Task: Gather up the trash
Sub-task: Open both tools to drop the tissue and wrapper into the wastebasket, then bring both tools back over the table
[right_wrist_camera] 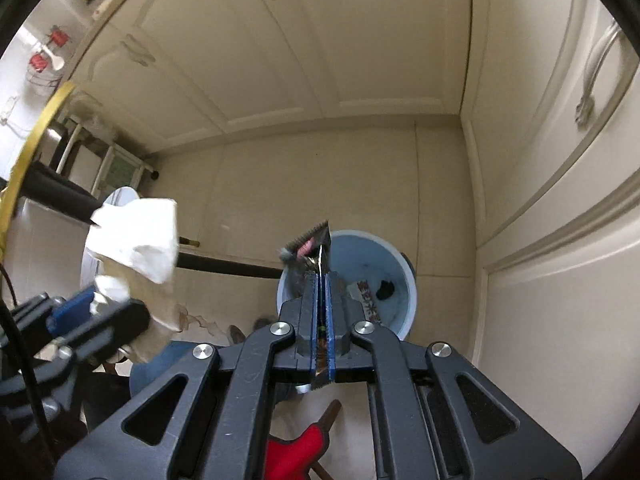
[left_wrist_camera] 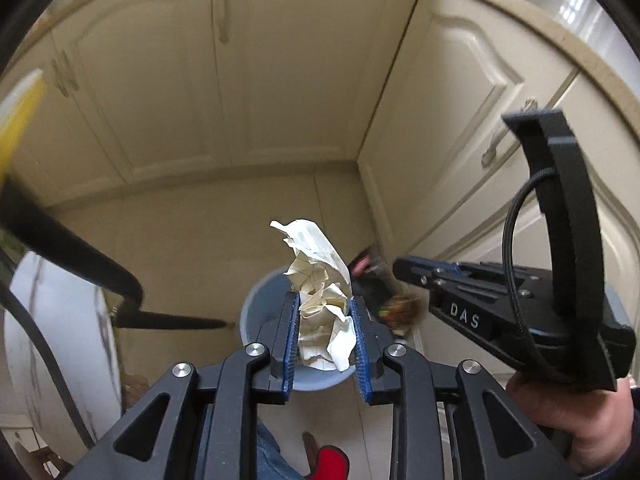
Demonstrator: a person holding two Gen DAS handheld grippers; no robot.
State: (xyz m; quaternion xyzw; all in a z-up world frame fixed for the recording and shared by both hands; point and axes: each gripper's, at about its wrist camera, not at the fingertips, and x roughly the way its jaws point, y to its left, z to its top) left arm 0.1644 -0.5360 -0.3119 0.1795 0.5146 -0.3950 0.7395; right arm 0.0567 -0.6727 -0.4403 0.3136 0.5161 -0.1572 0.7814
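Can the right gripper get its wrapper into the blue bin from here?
Probably yes. The right gripper, shut on the wrapper, hangs above the open blue bin with nothing between them.

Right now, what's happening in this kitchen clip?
A person is collecting trash with two handheld grippers. The left gripper is clamped on a crumpled sheet of paper, and the right gripper is shut on a dark foil wrapper. Both are held above the blue bin on the floor by the cabinets, which already holds some wrappers. Nothing has been dropped in yet.
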